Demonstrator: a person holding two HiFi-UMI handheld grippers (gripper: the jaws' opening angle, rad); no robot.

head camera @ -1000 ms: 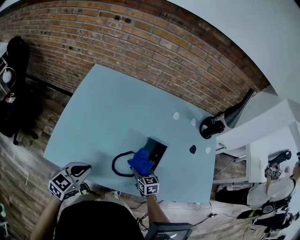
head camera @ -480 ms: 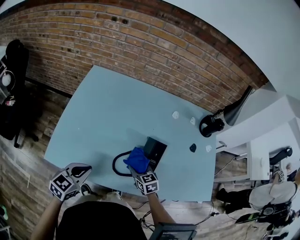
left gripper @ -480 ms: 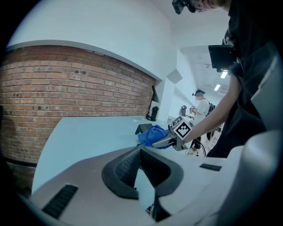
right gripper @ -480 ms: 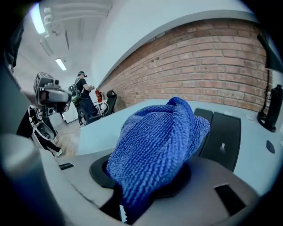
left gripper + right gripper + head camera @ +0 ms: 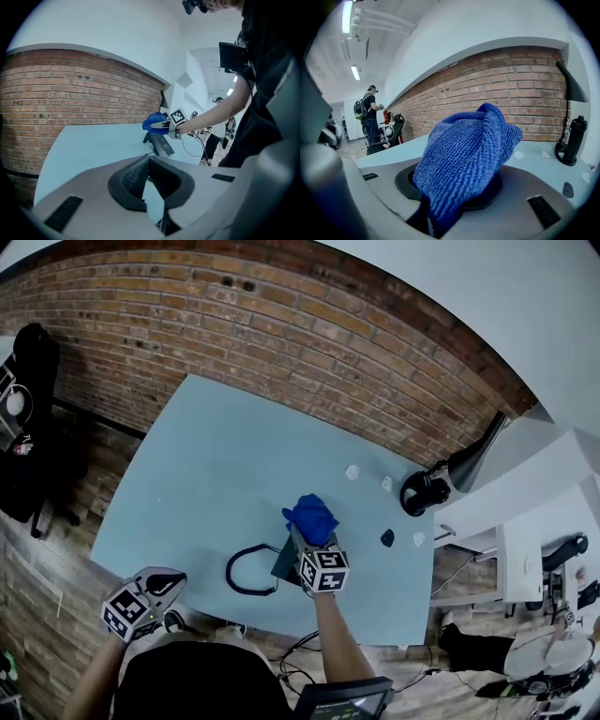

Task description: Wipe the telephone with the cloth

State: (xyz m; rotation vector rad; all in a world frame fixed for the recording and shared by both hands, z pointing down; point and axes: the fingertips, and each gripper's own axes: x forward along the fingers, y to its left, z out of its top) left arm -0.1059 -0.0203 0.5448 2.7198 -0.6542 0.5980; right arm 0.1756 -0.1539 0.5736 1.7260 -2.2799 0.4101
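The blue cloth [image 5: 310, 515] is bunched up between the jaws of my right gripper [image 5: 305, 534], which is shut on it. It fills the right gripper view as a tall fold of cloth [image 5: 468, 154]. In the left gripper view the cloth [image 5: 153, 122] hangs a little above the black telephone [image 5: 162, 146], apart from it. From the head view the telephone [image 5: 284, 565] is mostly hidden under the right gripper. Its black cord [image 5: 246, 573] loops to the left. My left gripper [image 5: 161, 583] hovers off the table's near edge, fingertips together, holding nothing.
Black headphones [image 5: 420, 493] and a desk lamp [image 5: 474, 465] stand at the table's [image 5: 216, 456] right back corner. Small white bits [image 5: 352, 471] and a small black piece [image 5: 385, 538] lie right of the telephone. A brick wall runs behind. A person [image 5: 370, 112] stands far off.
My right gripper has carried the cloth up and to the right, from the telephone's near left side to above its far end. The left gripper has stayed put.
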